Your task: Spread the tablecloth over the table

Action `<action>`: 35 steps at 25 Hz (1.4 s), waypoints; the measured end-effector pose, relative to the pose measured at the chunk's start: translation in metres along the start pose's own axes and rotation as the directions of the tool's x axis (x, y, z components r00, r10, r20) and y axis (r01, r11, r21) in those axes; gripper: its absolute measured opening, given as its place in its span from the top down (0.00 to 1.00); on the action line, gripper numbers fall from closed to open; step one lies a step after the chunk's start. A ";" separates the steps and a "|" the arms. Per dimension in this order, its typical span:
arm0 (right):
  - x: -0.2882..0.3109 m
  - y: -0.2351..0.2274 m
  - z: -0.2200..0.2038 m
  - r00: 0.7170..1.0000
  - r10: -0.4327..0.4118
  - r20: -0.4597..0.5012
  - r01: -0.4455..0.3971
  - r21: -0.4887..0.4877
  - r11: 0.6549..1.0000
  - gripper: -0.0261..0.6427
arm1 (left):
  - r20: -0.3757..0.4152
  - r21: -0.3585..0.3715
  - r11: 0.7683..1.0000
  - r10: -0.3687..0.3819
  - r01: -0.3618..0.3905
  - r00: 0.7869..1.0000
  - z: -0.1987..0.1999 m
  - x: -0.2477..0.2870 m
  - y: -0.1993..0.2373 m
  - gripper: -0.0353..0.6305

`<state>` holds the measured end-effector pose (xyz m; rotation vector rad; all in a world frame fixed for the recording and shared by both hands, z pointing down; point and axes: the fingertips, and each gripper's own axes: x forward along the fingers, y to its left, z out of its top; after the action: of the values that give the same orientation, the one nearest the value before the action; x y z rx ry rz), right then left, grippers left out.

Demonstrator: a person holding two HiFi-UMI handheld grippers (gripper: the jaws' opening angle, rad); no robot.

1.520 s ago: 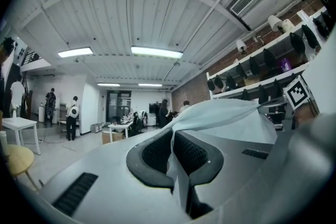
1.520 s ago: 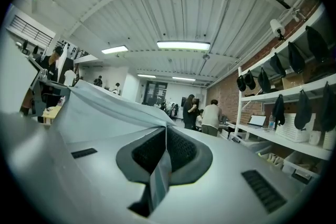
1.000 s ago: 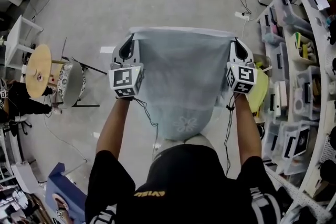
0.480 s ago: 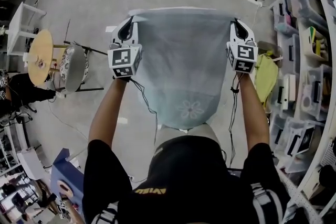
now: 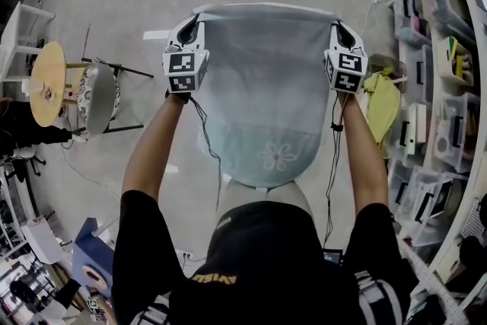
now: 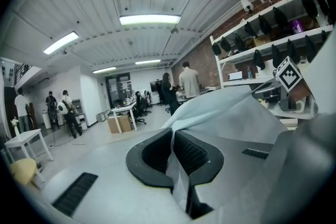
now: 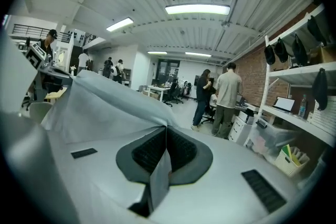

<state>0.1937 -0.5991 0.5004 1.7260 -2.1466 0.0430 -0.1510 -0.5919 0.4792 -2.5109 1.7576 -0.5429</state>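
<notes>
Pale blue tablecloth (image 5: pixel 262 99) held up taut over the floor, left tool (image 5: pixel 187 33) and right tool (image 5: pixel 339 33) each clamped on a top corner (flower print near lower edge)

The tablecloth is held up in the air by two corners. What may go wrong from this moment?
1. The left gripper and the right gripper each pinch only a thin edge of the tablecloth; a sharp shake may pull a corner free.
2. The cables hanging under both grippers lie close to the cloth's sides and may snag it.
3. The cloth hides what lies below it, so it may land off-centre.
</notes>
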 end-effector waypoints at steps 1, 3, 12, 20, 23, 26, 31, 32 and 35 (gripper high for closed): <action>0.005 0.000 -0.004 1.000 -0.006 -0.008 0.006 0.013 1.000 0.95 | -0.007 -0.009 1.000 0.004 -0.004 1.000 -0.005 0.007 0.000 0.91; 0.016 0.000 -0.012 1.000 -0.010 -0.022 0.011 0.039 0.999 0.95 | -0.023 -0.033 0.999 0.014 -0.015 1.000 -0.016 0.020 0.001 0.91; 0.060 0.010 -0.052 0.996 0.019 -0.092 -0.016 0.031 0.999 0.95 | -0.117 -0.035 0.999 0.003 -0.007 0.993 -0.069 0.064 0.005 0.91; 0.079 0.016 -0.104 0.975 0.054 -0.215 -0.034 0.097 0.995 0.86 | -0.220 -0.106 0.993 0.022 -0.046 0.975 -0.119 0.071 -0.003 0.75; 0.082 0.020 -0.117 0.966 0.048 -0.253 -0.020 0.111 0.994 0.80 | -0.254 -0.111 0.992 0.027 -0.057 0.967 -0.134 0.072 -0.001 0.69; 0.081 0.025 -0.129 0.955 0.050 -0.294 -0.019 0.106 0.994 0.73 | -0.301 -0.096 0.994 0.028 -0.060 0.953 -0.149 0.068 -0.005 0.67; 0.075 0.042 -0.145 0.929 0.101 -0.356 -0.070 0.099 0.993 0.63 | -0.387 -0.098 0.994 0.015 -0.057 0.922 -0.181 0.058 -0.014 0.61; 0.074 0.044 -0.147 0.927 0.108 -0.360 -0.077 0.098 0.992 0.63 | -0.391 -0.105 0.993 0.013 -0.059 0.920 -0.183 0.055 -0.015 0.61; 0.068 0.049 -0.155 0.917 0.121 -0.379 -0.090 0.099 0.991 0.63 | -0.407 -0.121 0.991 -0.001 -0.053 0.913 -0.192 0.046 -0.021 0.59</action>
<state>0.1787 -0.6102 0.6752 1.4902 -1.9595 0.4647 -0.1747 -0.5930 0.6762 -2.5979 2.0112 -1.0507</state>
